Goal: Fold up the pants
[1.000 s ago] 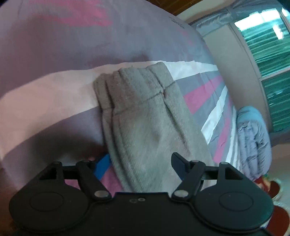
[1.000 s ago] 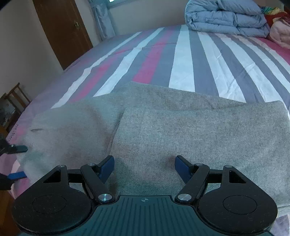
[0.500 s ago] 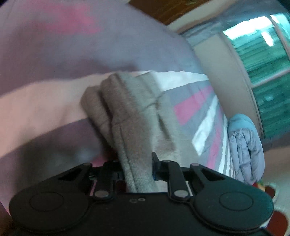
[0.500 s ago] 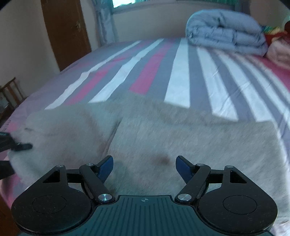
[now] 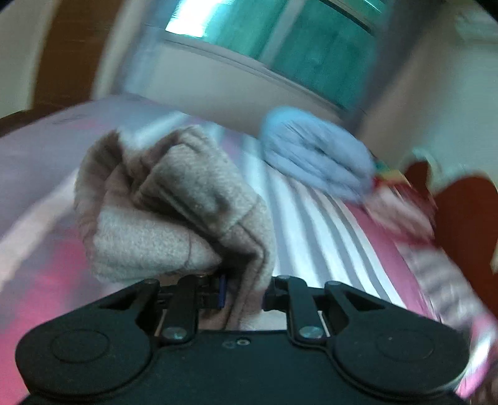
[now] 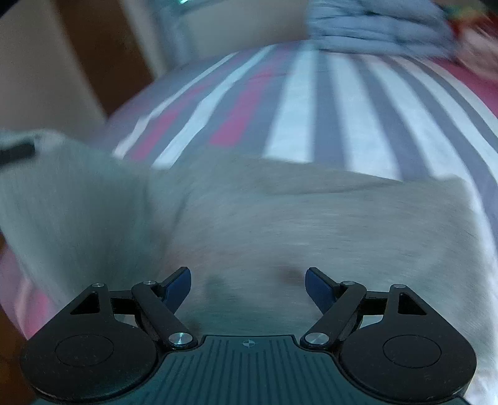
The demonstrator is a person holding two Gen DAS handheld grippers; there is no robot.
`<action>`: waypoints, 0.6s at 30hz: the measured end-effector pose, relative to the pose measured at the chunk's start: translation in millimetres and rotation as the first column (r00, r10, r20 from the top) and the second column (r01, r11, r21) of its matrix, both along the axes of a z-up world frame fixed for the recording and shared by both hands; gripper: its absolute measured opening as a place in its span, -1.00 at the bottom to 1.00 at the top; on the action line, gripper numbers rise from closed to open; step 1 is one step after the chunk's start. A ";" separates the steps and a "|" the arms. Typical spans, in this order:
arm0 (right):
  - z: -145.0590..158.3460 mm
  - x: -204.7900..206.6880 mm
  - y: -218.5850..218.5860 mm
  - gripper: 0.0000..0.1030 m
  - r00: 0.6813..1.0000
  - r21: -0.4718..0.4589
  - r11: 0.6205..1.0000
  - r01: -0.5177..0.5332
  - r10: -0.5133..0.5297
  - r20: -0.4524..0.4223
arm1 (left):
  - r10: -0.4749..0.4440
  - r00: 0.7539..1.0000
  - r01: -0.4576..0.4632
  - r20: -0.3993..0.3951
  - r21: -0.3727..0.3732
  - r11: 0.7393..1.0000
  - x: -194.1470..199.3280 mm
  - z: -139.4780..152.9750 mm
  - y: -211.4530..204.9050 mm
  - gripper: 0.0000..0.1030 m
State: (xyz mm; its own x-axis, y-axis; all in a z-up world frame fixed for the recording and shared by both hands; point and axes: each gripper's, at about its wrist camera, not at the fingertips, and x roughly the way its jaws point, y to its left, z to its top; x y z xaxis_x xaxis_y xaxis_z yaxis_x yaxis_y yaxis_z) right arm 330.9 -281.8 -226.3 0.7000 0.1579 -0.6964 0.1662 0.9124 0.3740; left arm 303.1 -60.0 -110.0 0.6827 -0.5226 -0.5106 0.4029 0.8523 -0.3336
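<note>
The left gripper (image 5: 242, 291) is clenched on a bunched end of the grey fleece pants (image 5: 174, 212), with cloth pinched between its narrowed jaws and a thick fold raised and crumpled just ahead of them, above the striped bed sheet (image 5: 314, 236). In the right wrist view the rest of the pants (image 6: 311, 224) lies spread flat across the bed, one layer overlapping another, while the portion at the left edge rises off the mattress toward a dark shape that may be the other tool; blur makes that uncertain. The right gripper (image 6: 248, 285) is released, its blue-padded fingers (image 6: 179, 285) spread wide and hovering just over the flat cloth, with nothing between them. Whether the pads touch the fabric cannot be told. The sheet (image 6: 298, 124) runs in white, grey and pink stripes toward a folded pale-blue quilt (image 6: 373, 28) at the far end of the bed, also seen from the left wrist (image 5: 314, 155) beneath a green-tinted window (image 5: 295, 40). No containers appear in either view.
</note>
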 end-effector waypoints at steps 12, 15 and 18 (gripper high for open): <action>14.8 -64.5 -149.6 0.73 0.986 0.404 0.903 0.144 -0.165 0.017 | -0.270 0.959 0.281 -0.082 0.382 0.881 -80.7 -75.7 -144.6 -0.54; 6.6 -61.7 -148.0 0.77 0.990 0.491 0.863 0.122 -0.142 0.003 | -0.270 0.960 0.278 -0.074 0.362 0.890 -84.8 -62.2 -134.4 -0.08; -0.1 -55.0 -145.8 0.77 0.989 0.539 0.831 0.135 -0.150 -0.015 | -0.219 0.975 0.214 -0.024 0.345 0.914 -88.9 -46.9 -110.3 0.16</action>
